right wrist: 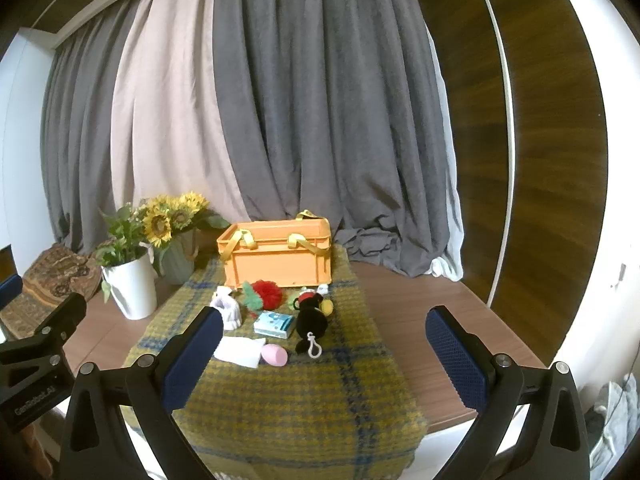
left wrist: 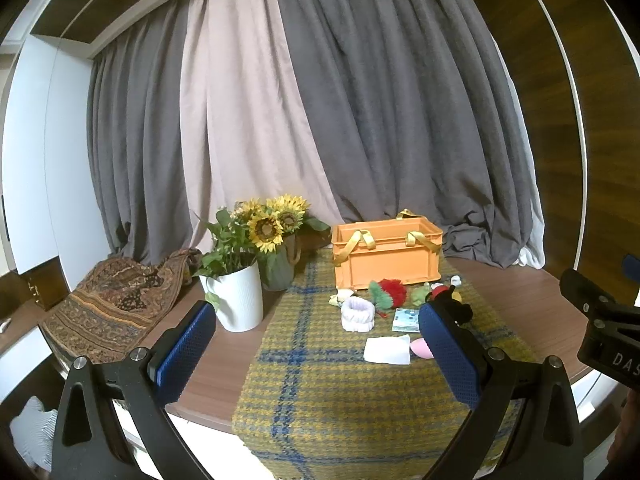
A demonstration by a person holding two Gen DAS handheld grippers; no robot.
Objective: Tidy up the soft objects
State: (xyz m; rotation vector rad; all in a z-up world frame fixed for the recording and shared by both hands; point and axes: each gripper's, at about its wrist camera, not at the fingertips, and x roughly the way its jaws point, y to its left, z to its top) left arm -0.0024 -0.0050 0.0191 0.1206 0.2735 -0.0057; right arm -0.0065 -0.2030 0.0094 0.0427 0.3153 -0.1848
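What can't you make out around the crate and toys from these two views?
- Inside of the orange crate: both views, hidden by its own front wall.
- Black plush: left wrist view, mostly behind the gripper's blue pad.
- Small toys at the crate's foot: both views, too small to identify.

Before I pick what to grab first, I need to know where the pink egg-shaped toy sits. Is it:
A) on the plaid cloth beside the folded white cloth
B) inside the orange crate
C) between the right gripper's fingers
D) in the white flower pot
A: the pink egg-shaped toy lies on the plaid cloth, right next to the folded white cloth, well in front of the orange crate.
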